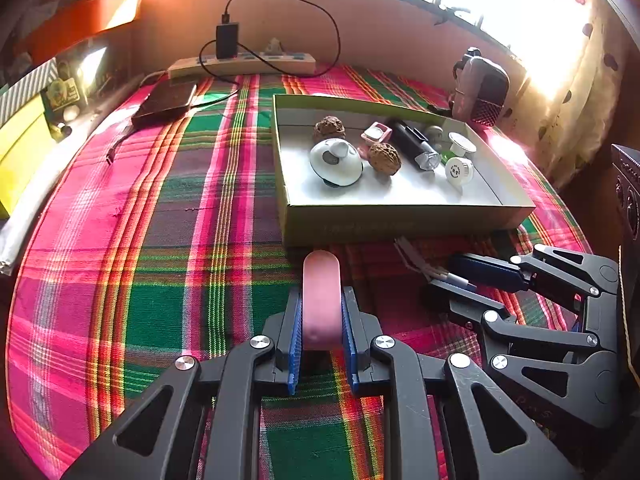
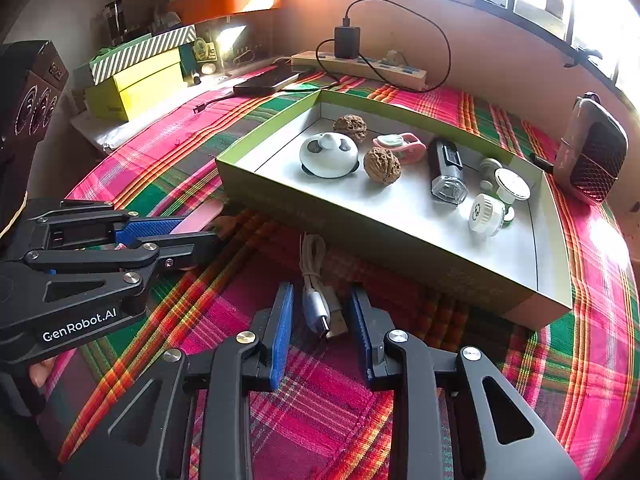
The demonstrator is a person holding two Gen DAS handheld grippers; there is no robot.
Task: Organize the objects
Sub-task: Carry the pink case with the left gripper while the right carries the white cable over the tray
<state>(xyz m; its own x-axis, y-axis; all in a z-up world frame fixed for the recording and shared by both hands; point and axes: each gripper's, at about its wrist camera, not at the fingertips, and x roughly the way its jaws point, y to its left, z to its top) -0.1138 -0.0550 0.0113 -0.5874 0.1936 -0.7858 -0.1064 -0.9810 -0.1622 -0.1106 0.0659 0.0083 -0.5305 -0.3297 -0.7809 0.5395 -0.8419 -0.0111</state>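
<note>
My left gripper (image 1: pixel 322 320) is shut on a flat pink oblong piece (image 1: pixel 321 296), held just above the plaid cloth in front of the green box (image 1: pixel 384 222). It also shows in the right wrist view (image 2: pixel 188 226), with the pink piece (image 2: pixel 198 216) sticking out. My right gripper (image 2: pixel 322 312) is open, its blue pads (image 2: pixel 280 332) either side of a coiled white USB cable (image 2: pixel 316 280) lying on the cloth. The cable (image 1: pixel 424 266) also shows in the left wrist view. The box holds two walnuts (image 2: pixel 382 166), a white panda-like gadget (image 2: pixel 329 155), a black flashlight (image 2: pixel 446 172) and small white caps (image 2: pixel 486 214).
The box (image 2: pixel 440 276) sits mid-table on the plaid cloth (image 1: pixel 160 240). A power strip with charger (image 1: pixel 244 64) and a dark power bank (image 1: pixel 166 102) lie at the back. A small pink pouch (image 2: pixel 596 156) stands right of the box. Yellow boxes (image 2: pixel 136 88) are stacked at the left.
</note>
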